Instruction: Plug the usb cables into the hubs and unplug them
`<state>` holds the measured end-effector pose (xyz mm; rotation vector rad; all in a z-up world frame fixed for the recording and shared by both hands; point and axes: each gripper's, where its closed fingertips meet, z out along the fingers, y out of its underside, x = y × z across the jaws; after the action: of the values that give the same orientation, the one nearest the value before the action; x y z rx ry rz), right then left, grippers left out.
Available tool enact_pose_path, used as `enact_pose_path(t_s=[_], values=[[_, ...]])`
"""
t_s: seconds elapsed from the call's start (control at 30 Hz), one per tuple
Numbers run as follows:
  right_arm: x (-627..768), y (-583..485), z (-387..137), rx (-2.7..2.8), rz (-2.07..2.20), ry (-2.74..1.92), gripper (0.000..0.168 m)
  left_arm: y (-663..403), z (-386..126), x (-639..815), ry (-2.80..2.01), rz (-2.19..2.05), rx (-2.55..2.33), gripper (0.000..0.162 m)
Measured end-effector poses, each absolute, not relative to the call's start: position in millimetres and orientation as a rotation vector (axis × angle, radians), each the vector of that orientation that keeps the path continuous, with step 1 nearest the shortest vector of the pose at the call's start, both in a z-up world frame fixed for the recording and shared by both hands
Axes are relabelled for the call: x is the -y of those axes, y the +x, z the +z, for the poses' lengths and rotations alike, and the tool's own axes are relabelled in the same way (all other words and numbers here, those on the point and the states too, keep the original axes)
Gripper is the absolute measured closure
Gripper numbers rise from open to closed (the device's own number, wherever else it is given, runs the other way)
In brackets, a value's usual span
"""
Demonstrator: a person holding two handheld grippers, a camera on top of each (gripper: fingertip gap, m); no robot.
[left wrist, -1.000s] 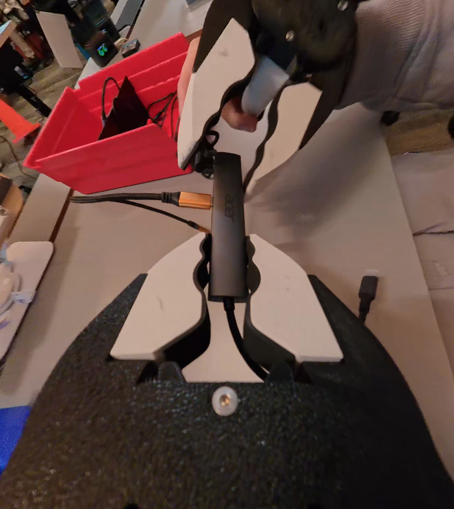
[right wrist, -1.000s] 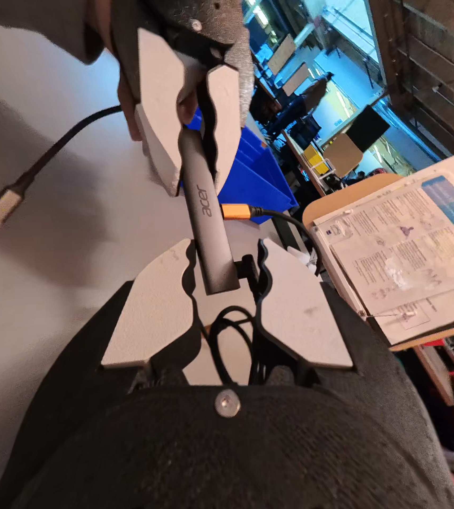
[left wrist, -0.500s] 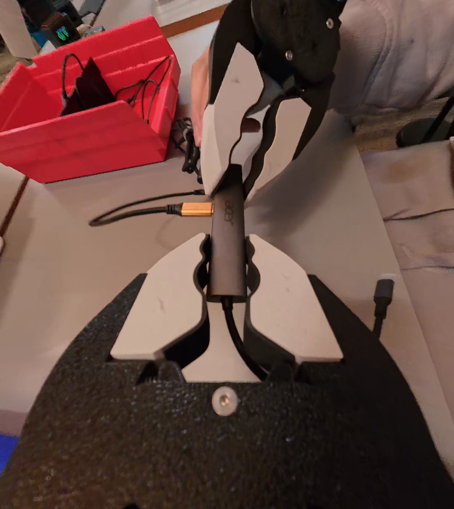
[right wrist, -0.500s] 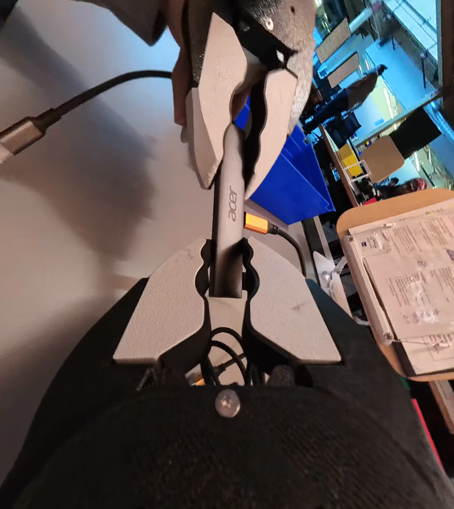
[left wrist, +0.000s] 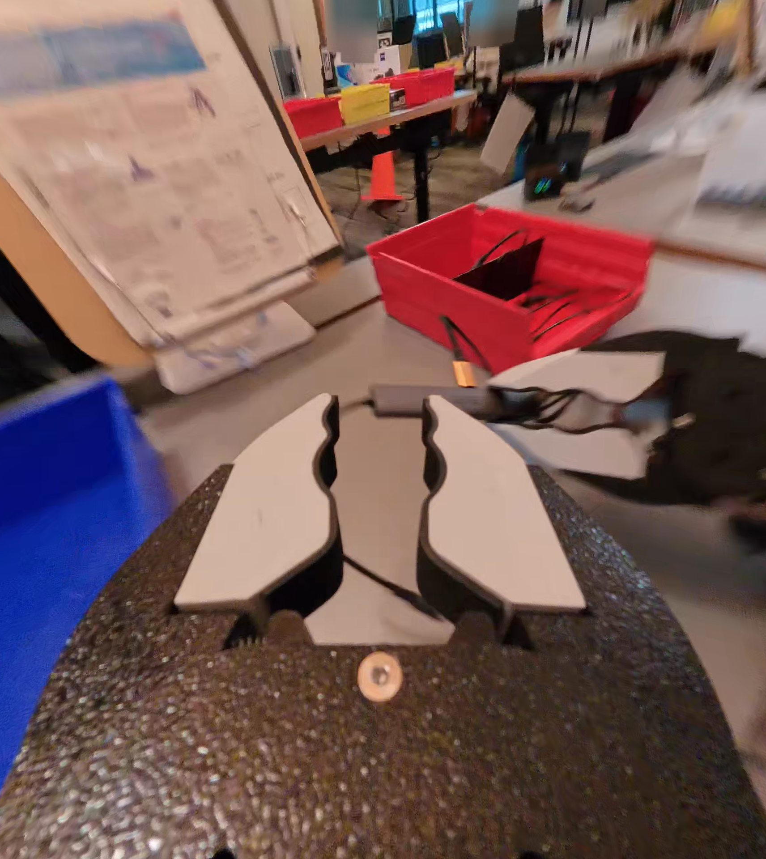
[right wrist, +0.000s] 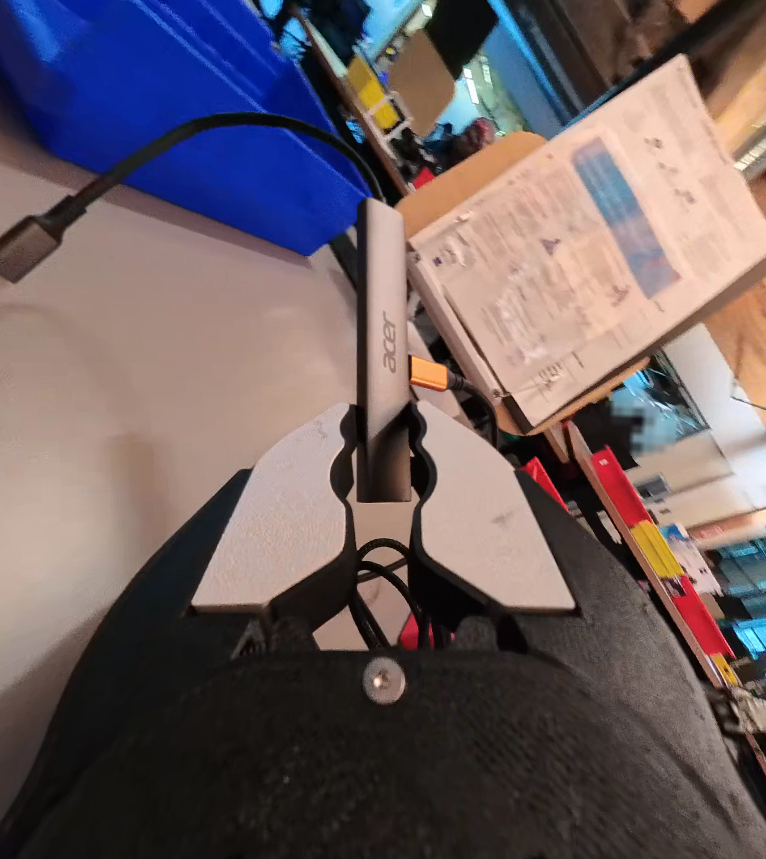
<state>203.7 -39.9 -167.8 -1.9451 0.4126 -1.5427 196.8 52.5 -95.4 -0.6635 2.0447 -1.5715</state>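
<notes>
Between right hand-held gripper [right wrist: 383, 458] plates, slim grey metal hub [right wrist: 382, 353] clamped, orange plug [right wrist: 427, 374] inserted, left hand-held gripper [left wrist: 379, 420] wide, empty.

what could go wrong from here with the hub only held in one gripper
1. The right hand-held gripper pinches only one end of the grey hub, so it could pivot or slip when a plug is pulled.
2. The orange plug is seated in its side; tugging the cable sideways could strain the port.
3. Loose black cables bunch behind the fingers and might snag.
</notes>
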Motion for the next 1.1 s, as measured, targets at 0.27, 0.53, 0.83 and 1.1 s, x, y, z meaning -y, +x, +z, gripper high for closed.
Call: enact_pose_path(t_s=[0.27,0.53,0.83,1.1], values=[[7.0,187.4,-156.3,-0.333,-1.501,-1.861,0.148,203.2,-133.6,-22.0,-1.375,-2.425,-1.899,0.144],[-6.1,150.6,-152.2,-0.152,-0.903,-2.029,0.110,196.9,-145.0,-18.3,-0.897,-2.195,-2.272,0.153],[-19.5,172.3,-90.7,-0.260,-0.521,-1.931,0.129,162.0,-127.5,0.5,-0.171,-1.861,-2.706,0.153],[-33.5,162.9,-102.3,-0.294,-0.137,-1.913,0.157,153.3,-131.7,0.7,-0.051,-1.826,-2.740,0.152]])
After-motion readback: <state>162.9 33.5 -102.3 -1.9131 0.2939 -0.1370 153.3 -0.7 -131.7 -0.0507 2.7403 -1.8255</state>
